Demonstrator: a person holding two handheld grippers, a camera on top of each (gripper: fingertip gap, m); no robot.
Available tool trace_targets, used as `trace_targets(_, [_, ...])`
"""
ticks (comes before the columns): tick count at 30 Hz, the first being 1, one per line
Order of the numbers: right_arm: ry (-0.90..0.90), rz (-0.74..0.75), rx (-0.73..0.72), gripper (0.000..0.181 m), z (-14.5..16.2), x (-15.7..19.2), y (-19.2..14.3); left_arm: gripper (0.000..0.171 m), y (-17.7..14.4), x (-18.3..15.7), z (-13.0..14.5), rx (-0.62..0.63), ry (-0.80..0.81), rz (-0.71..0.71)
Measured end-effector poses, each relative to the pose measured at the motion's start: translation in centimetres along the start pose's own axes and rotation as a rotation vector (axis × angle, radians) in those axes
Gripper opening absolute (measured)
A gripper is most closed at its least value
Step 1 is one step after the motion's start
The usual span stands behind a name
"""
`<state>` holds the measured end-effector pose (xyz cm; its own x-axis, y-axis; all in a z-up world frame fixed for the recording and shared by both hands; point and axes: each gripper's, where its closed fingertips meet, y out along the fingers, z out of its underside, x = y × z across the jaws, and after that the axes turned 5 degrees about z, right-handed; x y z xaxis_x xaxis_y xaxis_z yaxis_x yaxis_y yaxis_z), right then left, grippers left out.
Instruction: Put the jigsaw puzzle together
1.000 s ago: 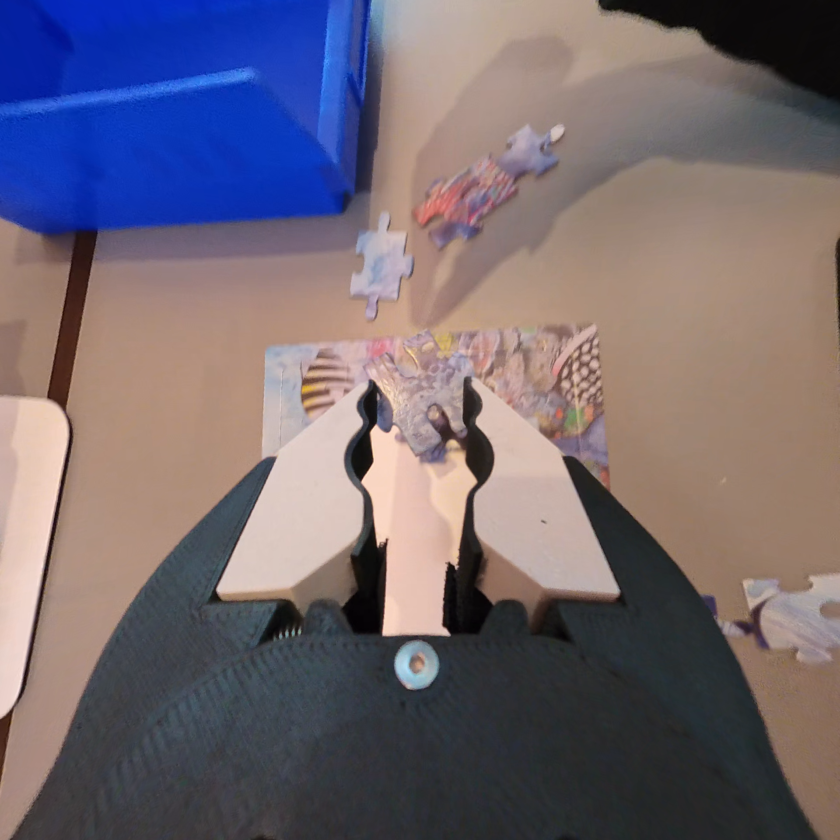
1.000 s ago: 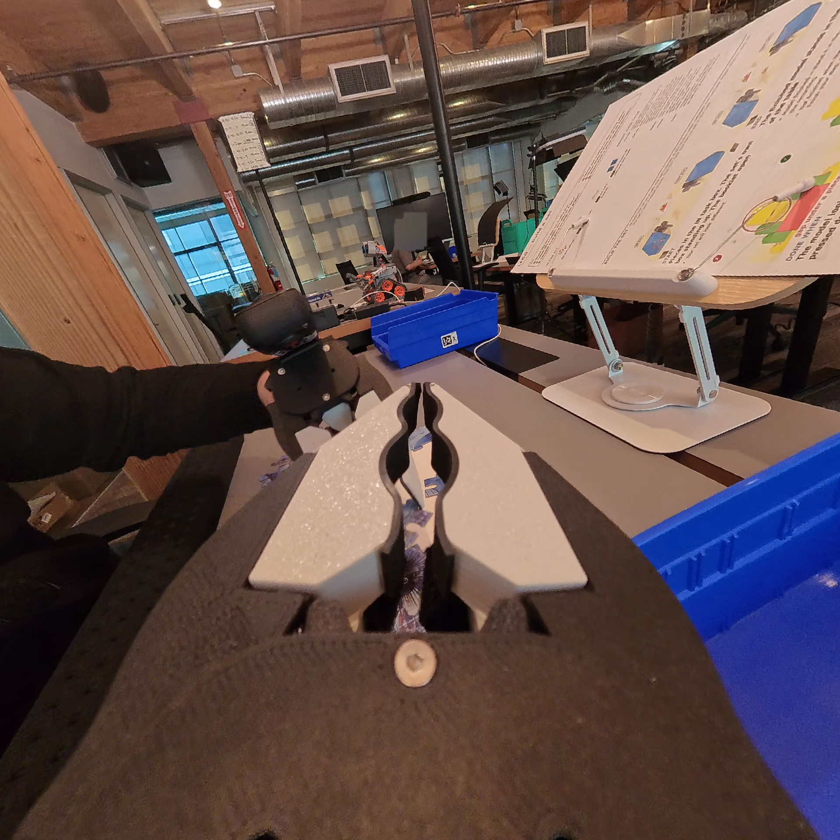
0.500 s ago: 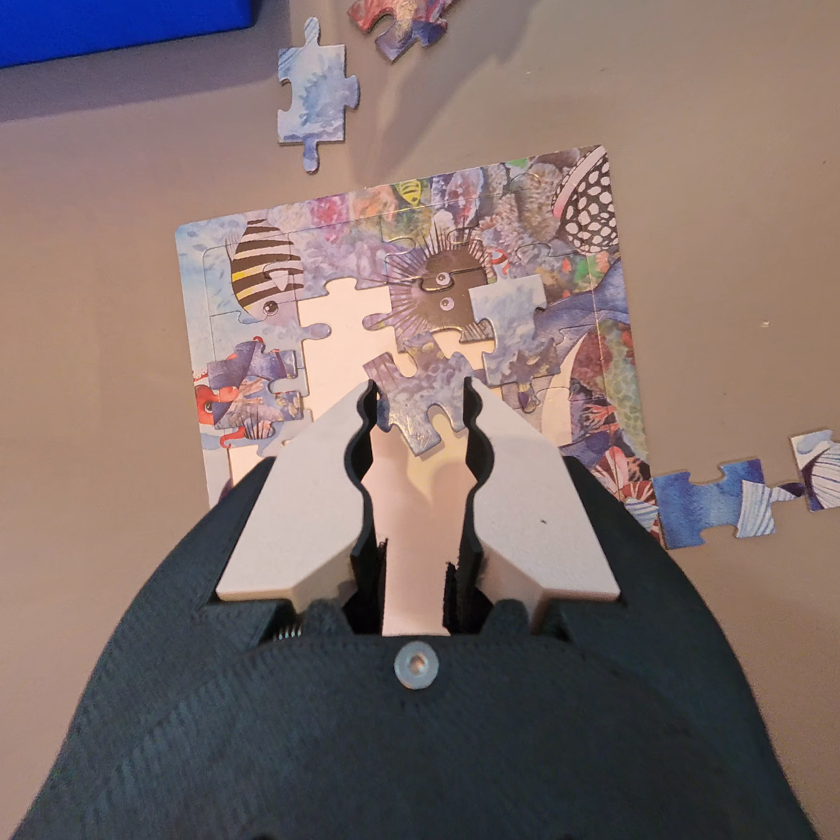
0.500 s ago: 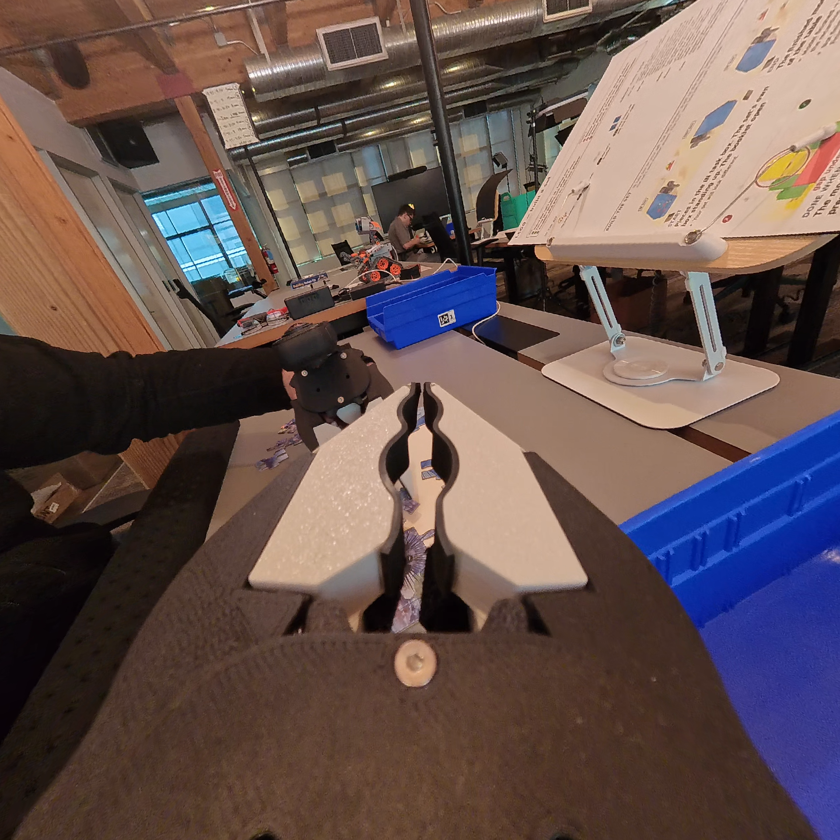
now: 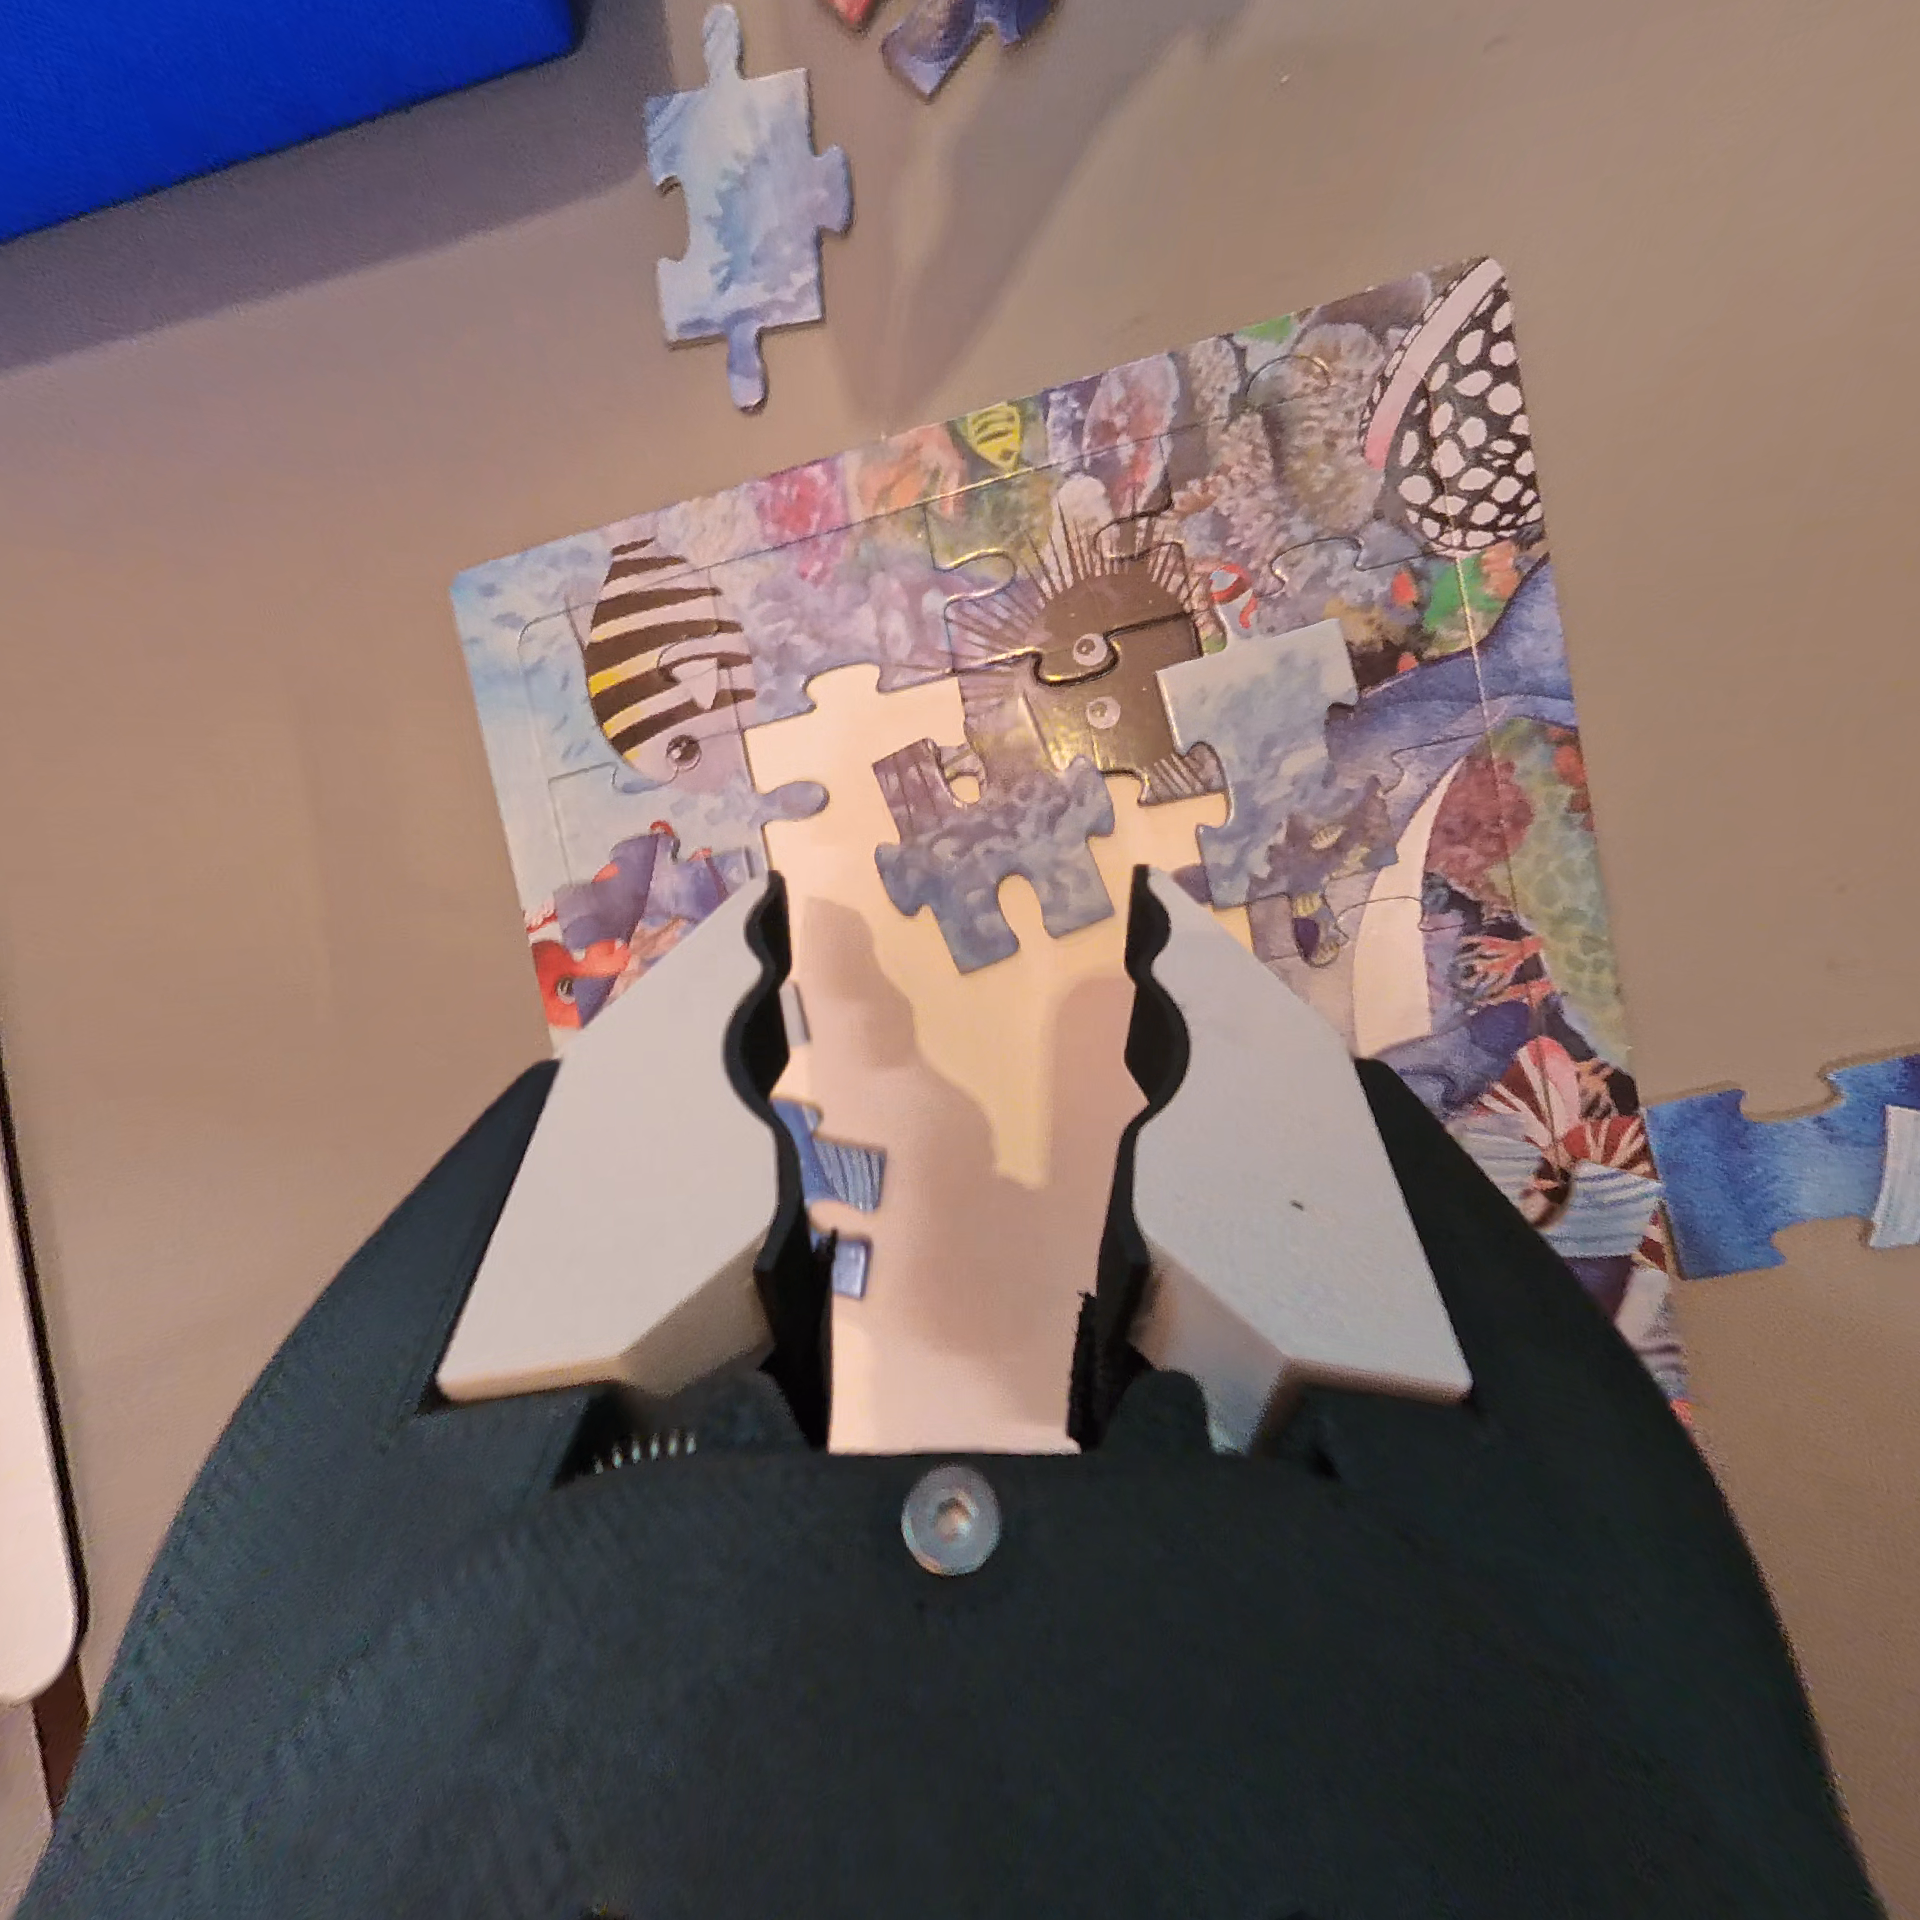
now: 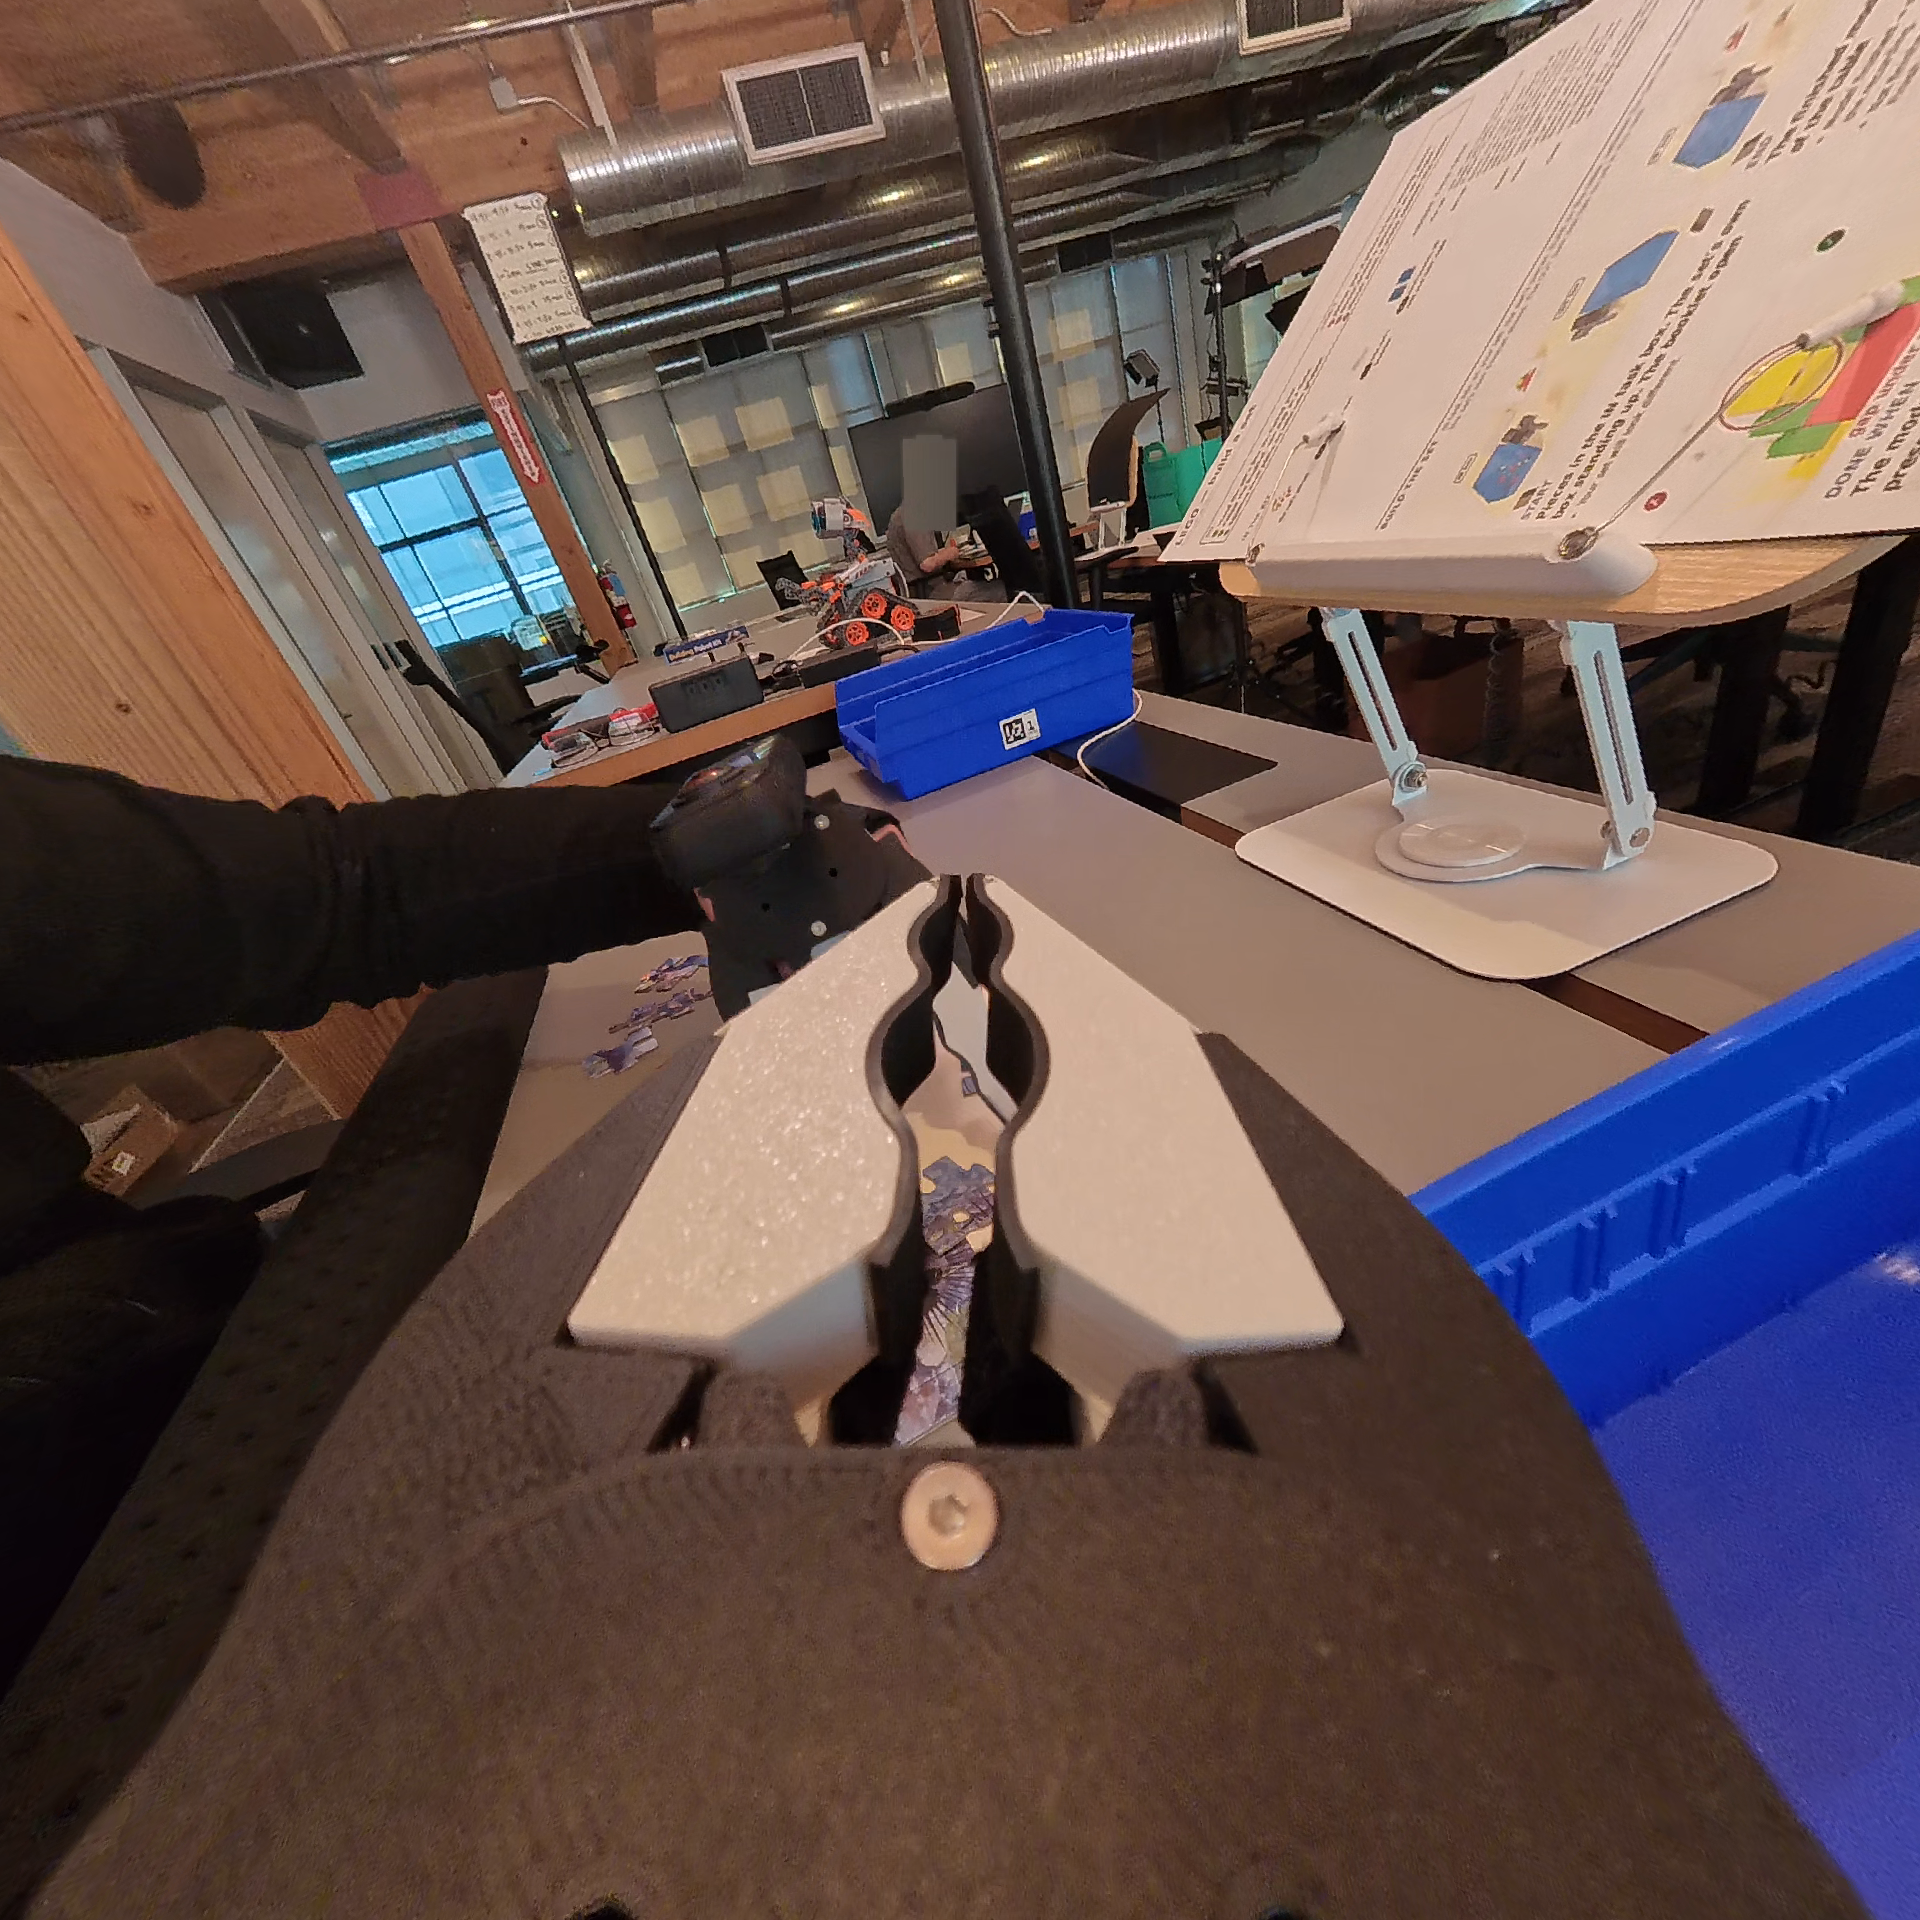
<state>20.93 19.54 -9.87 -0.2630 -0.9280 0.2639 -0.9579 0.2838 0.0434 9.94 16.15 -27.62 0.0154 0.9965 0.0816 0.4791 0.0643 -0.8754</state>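
Observation:
The puzzle tray (image 5: 1496, 665) with a fish picture lies on the tan table, partly filled, with a bare gap in its middle. A blue-purple piece (image 5: 987, 852) lies loose in that gap, tilted. My left gripper (image 5: 956, 883) is open just behind the piece, not touching it. Loose pieces lie beyond the tray: a pale blue piece (image 5: 743, 218) and, at the right edge, a dark blue piece (image 5: 1766, 1174). My right gripper (image 6: 961, 883) is shut and empty, held above the table. The left gripper (image 6: 790, 862) in a black-sleeved hand shows beyond it.
A blue bin (image 5: 156, 94) stands at the far left of the puzzle and shows at the right in the right wrist view (image 6: 1714, 1247). A white stand (image 6: 1496, 862) holds an instruction sheet. Another blue bin (image 6: 977, 696) sits farther back. Several loose pieces (image 6: 655, 1008) lie under the arm.
My left gripper moved forward over the tray, then opened and let go of the blue-purple piece, which now lies in the gap. The right gripper stayed shut and nearly still.

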Motion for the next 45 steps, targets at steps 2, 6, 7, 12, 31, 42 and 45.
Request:
trace_targets(2, [0.006,-0.009,0.003,0.000,0.1,0.2,0.2,0.062,-0.9,-0.4,0.3,-0.010,-0.024,-0.032])
trace_targets(6, [0.039,0.002,0.124,0.000,2.4,0.0,1.6,0.055,-1.2,-1.1,0.7,-0.033,-0.080,-0.092])
trace_targets(7, [0.050,0.004,0.183,0.000,3.5,0.0,2.1,0.055,-1.1,-1.0,0.8,-0.035,-0.094,-0.113])
trace_targets(12, [-0.001,0.062,0.538,0.000,11.0,0.2,5.1,0.049,-0.2,-0.8,1.0,-0.066,-0.140,-0.181])
trace_targets(31, [-0.159,0.181,0.847,0.000,19.4,-0.7,7.7,0.036,-0.3,0.9,1.8,-0.057,-0.152,-0.269])
trace_targets(42, [-0.131,0.107,0.893,0.000,19.7,0.5,6.8,0.032,-0.3,2.2,1.9,-0.038,-0.161,-0.308])
trace_targets(45, [-0.103,0.087,0.894,0.000,19.9,0.7,6.7,0.027,-0.5,2.2,1.7,-0.067,-0.177,-0.318])
